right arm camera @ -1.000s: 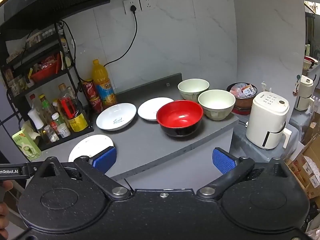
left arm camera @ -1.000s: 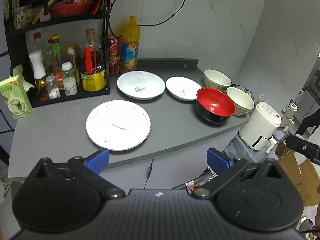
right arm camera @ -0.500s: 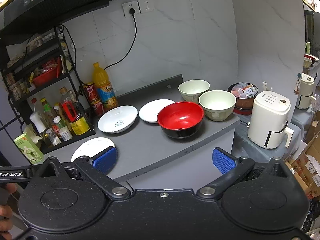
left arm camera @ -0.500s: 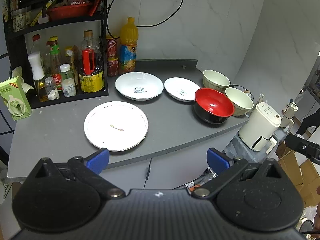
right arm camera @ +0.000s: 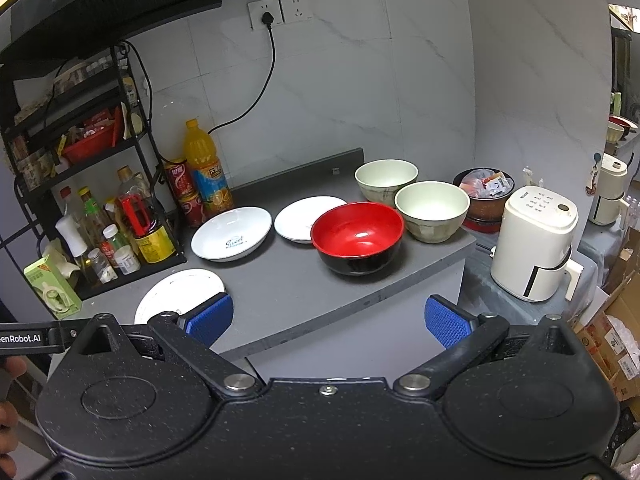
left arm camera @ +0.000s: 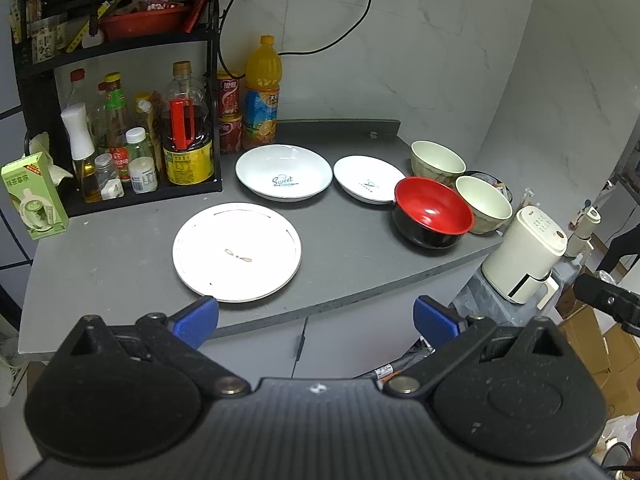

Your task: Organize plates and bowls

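On the grey counter (left arm camera: 352, 256) lie a large flat white plate (left arm camera: 237, 251), a deep white plate marked "Sweet" (left arm camera: 284, 171) and a small white plate (left arm camera: 368, 179). A red-and-black bowl (left arm camera: 433, 212) and two cream bowls (left arm camera: 483, 204) (left arm camera: 437, 158) stand at the right end. My left gripper (left arm camera: 316, 317) is open and empty, off the counter's front edge. My right gripper (right arm camera: 327, 319) is open and empty, before the red bowl (right arm camera: 357, 237). The right wrist view also shows the "Sweet" plate (right arm camera: 231, 238), small plate (right arm camera: 308, 223), flat plate (right arm camera: 176, 292) and cream bowls (right arm camera: 432, 210) (right arm camera: 385, 180).
A black rack of bottles and jars (left arm camera: 120, 128) stands at the back left, with an orange drink bottle (left arm camera: 261, 92) and red cans beside it. A green carton (left arm camera: 34, 195) sits at the left edge. A cream appliance (right arm camera: 534, 242) and a full bin (right arm camera: 484, 196) stand right of the counter.
Both grippers have drawn back and risen slightly, so the counter and dishes look a little farther off. Nothing on the counter has moved.
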`<state>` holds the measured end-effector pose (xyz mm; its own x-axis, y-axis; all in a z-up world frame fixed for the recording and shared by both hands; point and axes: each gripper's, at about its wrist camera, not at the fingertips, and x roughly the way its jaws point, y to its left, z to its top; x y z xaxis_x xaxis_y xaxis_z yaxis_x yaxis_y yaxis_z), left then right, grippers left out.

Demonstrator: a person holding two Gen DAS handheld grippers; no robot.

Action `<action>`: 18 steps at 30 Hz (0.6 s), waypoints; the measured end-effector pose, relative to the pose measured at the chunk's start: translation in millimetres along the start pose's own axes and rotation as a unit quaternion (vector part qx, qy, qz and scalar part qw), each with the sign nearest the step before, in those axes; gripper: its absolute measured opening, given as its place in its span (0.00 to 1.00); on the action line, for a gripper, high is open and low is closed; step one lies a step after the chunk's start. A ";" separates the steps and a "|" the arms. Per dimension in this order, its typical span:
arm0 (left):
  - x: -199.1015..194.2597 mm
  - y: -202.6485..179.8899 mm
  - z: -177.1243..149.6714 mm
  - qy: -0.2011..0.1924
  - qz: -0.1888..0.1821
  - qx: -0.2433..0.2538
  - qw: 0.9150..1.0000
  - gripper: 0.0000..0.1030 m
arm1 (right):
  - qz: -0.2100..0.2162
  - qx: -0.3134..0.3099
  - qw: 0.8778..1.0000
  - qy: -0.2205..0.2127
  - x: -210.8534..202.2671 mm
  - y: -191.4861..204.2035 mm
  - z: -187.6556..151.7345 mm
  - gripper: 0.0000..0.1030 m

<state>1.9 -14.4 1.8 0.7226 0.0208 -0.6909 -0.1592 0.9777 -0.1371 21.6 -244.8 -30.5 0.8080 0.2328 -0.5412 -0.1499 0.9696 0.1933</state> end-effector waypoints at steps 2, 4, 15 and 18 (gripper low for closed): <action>-0.5 1.1 -0.1 0.001 -0.001 -0.005 1.000 1.00 | 0.001 0.000 1.000 0.001 0.9 0.0 0.8 1.00; -1.2 1.6 0.8 -0.001 0.002 -0.005 1.000 1.00 | 0.001 0.000 1.000 0.001 0.9 -0.4 0.4 1.00; -0.2 3.9 5.8 0.001 0.008 -0.015 1.000 1.00 | -0.003 0.006 1.000 0.005 2.7 -3.4 1.1 1.00; 0.2 3.2 5.8 0.002 0.008 -0.016 1.000 1.00 | -0.005 0.007 1.000 0.007 3.4 -4.4 1.2 1.00</action>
<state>5.5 -10.1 5.4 0.7174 0.0352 -0.6958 -0.1915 0.9702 -0.1483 25.7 -248.4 -32.2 0.8017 0.2242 -0.5540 -0.1338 0.9708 0.1992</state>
